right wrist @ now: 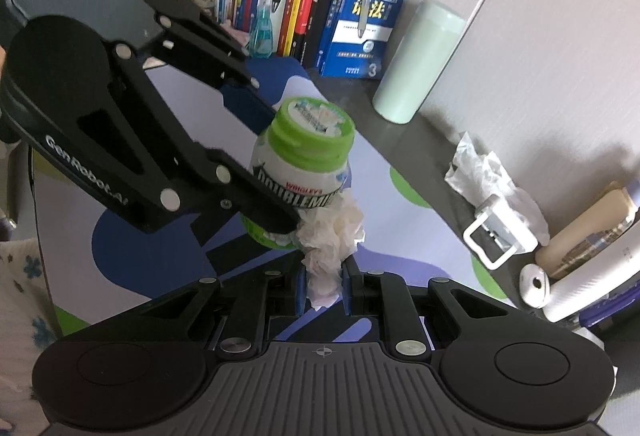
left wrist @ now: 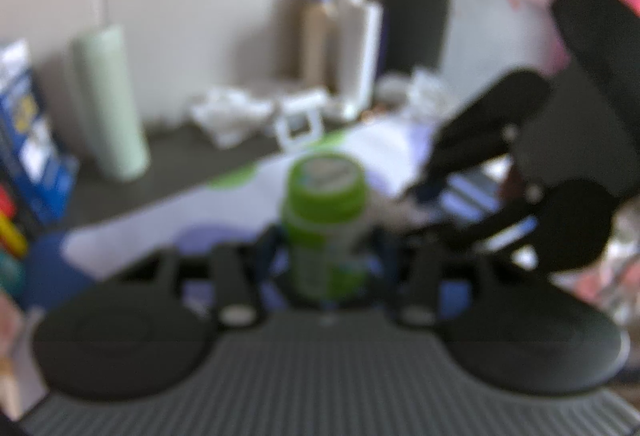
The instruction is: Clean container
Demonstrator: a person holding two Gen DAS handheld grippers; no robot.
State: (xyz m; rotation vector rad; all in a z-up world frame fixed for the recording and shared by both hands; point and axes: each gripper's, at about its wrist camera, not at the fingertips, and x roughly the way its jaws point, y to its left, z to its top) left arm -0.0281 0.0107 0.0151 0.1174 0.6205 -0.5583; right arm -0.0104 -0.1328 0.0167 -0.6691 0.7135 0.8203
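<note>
Holding the gum bottle [right wrist: 302,159] up off the table [right wrist: 404,256], the left tongs [right wrist: 276,171] have it clamped across the body, one finger lying over the label, the other behind it. The green cap [right wrist: 310,131] is still screwed on and points up and slightly away, so the bottle's long axis runs close to upright, tipped a little.

Now look at the right tongs [right wrist: 324,284]: nearly closed, pinching a wad of white tissue [right wrist: 330,236] that sticks out ahead of the fingertips. That wad is touching the bottle low on its side, just below the label and right beside the tip of the left finger. So the bottle sits straight ahead of the right tongs and above them, and the tissue meets it from underneath.

The left wrist camera is badly blurred, yet it agrees: bottle [left wrist: 324,228] dead centre between the fingers, cap toward the lens, and the right tongs [left wrist: 424,191] coming in from the right side.

My read is that this is the wiping step, and what counts is that upright axis. The tissue would need to travel up along the side toward the cap, or around it. The left finger covers part of the label, so that strip looks out of reach. The spare tissue [right wrist: 480,171] by the wall lies well apart.
</note>
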